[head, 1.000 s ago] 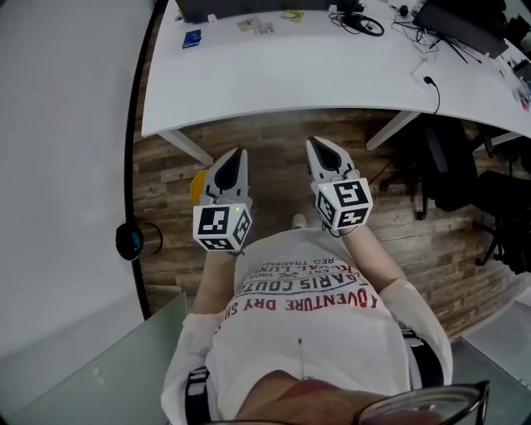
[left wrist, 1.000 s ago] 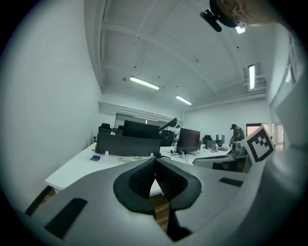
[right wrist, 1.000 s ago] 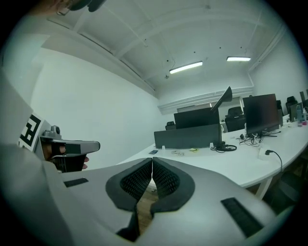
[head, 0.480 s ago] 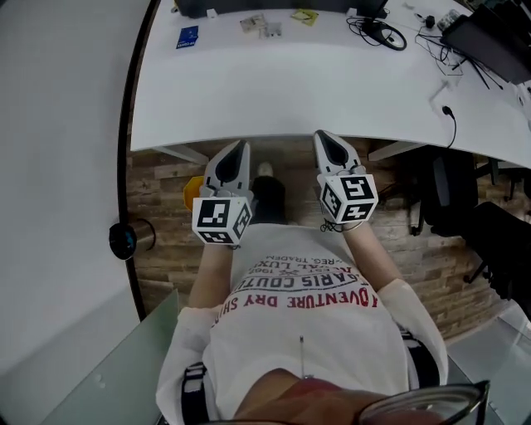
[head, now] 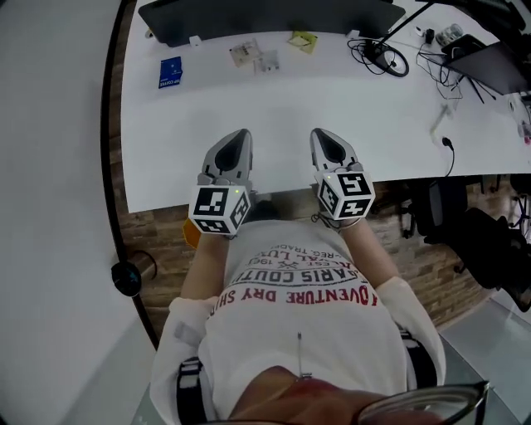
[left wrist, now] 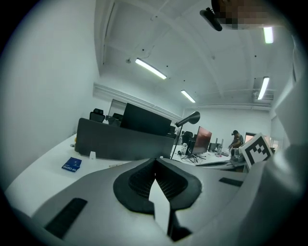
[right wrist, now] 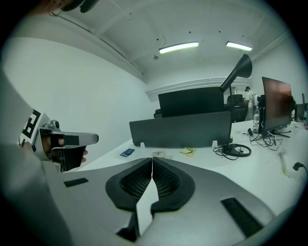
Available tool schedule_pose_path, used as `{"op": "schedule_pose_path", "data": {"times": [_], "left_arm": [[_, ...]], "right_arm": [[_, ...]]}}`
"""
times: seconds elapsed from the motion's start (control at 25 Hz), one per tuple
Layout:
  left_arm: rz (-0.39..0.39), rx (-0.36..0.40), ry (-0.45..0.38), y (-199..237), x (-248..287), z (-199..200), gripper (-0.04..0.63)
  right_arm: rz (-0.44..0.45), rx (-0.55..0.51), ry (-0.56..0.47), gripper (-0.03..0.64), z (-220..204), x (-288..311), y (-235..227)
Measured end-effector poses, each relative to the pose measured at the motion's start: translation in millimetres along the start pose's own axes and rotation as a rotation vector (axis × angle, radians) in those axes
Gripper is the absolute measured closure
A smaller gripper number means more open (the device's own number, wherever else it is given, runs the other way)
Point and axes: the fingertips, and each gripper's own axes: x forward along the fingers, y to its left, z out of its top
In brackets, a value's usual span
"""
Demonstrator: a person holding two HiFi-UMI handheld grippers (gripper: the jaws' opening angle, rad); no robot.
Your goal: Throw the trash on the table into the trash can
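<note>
The white table [head: 249, 116] fills the upper head view, with a dark divider panel [head: 265, 15] standing along its far edge. Both grippers hang over the near edge, side by side and apart. The left gripper [head: 237, 137] has its jaws pressed together with nothing between them, and the right gripper [head: 323, 137] is likewise closed and empty.

A coil of black cable [head: 383, 60] lies toward the far right corner. The likely trash lies near the far edge, just in front of the panel:
- a blue packet [head: 170, 71] toward the far left corner
- two pale crumpled wrappers [head: 243, 54], nearly touching, near the middle
- a small yellow paper [head: 303, 39] to their right

I cannot tell which floor object is the trash can. An orange shape [head: 190, 233] shows under the near left edge, and a dark round thing [head: 129, 278] sits further left.

The step in hand looks like the reach, so nothing is binned yet. To do it well:
- Open one gripper before it arrives.
- Come down steeply on one flat piece.
- Pinch it at a raised crease, since thin wrappers slip.
- Keep clear of the cable.
</note>
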Motion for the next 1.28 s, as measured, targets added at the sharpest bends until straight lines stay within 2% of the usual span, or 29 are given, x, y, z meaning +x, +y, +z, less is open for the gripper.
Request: {"op": "schedule_pose_path", "data": {"times": [0.2, 0.36, 0.64, 0.72, 1.0, 1.28], "left_arm": [[-0.021, -0.085, 0.032, 53, 49, 9, 0.572], [0.017, -0.098, 0.051, 82, 78, 5, 0.572], [0.106, -0.131, 0.103, 123, 126, -20, 0.572], [0.120, -0.140, 0.119, 133, 140, -29, 0.572], [0.123, -0.161, 0.185, 148, 178, -67, 0.572], [0.132, -0.188, 0.227, 152, 183, -92, 0.572]], "right_arm": [[-0.030, 0.008, 0.016, 0.591, 23, 68, -11], [-0.024, 0.016, 0.073, 0.589, 23, 119, -23], [0.001, 0.052, 0.255, 0.583, -19, 208, -53], [0.009, 0.060, 0.308, 0.460, -34, 234, -63], [0.016, 0.039, 0.396, 0.443, -65, 307, -86], [-0.016, 0.005, 0.468, 0.436, -94, 347, -98]]}}
